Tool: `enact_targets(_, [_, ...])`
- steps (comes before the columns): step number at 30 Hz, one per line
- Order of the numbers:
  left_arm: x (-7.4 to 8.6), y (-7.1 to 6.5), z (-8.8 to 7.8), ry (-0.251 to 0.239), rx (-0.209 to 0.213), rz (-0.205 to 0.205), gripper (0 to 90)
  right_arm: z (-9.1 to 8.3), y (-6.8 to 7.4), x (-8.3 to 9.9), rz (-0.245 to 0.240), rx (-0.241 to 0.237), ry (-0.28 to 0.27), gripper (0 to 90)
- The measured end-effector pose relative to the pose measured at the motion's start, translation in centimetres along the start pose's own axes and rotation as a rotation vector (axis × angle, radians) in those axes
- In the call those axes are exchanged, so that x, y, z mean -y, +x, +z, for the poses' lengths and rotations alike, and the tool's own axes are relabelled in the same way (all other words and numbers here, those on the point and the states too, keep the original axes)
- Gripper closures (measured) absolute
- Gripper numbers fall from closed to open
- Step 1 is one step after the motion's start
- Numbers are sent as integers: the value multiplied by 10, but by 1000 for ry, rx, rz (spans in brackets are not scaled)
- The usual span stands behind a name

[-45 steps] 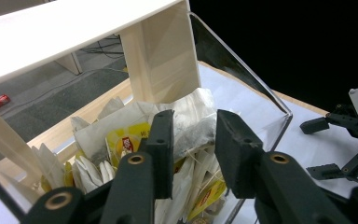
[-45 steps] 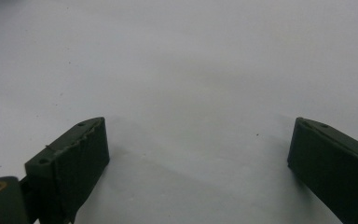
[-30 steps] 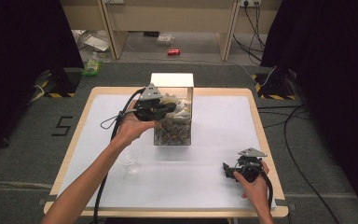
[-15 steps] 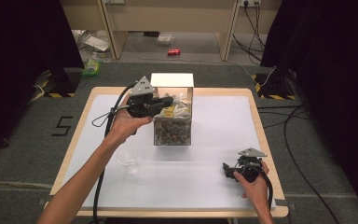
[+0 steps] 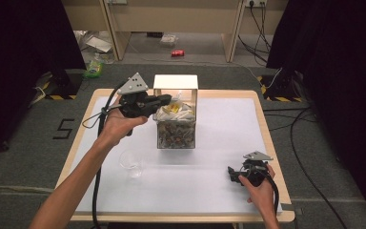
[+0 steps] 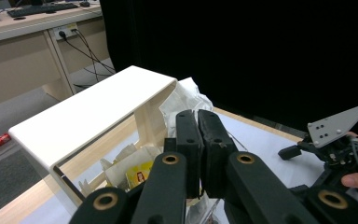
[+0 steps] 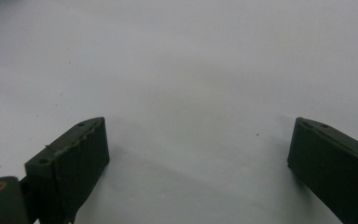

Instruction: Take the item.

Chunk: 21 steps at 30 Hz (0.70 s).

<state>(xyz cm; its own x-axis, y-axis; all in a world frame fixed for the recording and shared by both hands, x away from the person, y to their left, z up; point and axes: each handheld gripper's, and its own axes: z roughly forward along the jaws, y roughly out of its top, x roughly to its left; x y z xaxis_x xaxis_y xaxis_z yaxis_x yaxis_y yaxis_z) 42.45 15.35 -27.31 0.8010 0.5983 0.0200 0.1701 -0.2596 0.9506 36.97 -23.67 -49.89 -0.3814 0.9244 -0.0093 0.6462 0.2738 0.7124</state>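
Observation:
A clear box point(image 5: 176, 125) with a white top frame stands at the middle back of the table. It holds crumpled white paper, a yellow wrapper point(image 6: 137, 173) and small brownish bits at the bottom. My left gripper point(image 5: 166, 99) hovers at the box's upper left edge, jaws pointing over its opening. In the left gripper view the left gripper point(image 6: 198, 116) is shut, pads pressed together with nothing between them. My right gripper point(image 5: 232, 173) rests low at the front right. In its own view the right gripper point(image 7: 200, 126) stands open over the bare white mat.
A clear plastic cup point(image 5: 130, 162) sits on the white mat point(image 5: 219, 124) in front of and left of the box. The left gripper's cable point(image 5: 96, 181) trails along the forearm. Beyond the table is grey floor with a desk, litter and cables.
The left hand has lifted its shut gripper up and a little back-left, from the box's side to the level of its top. The right hand has kept still.

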Motion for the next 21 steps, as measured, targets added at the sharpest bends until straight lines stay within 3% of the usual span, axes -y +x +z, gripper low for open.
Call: enact_targets(21, [9,5,-43,-49,8,-24,872,0,1,0,6,-1,1,59])
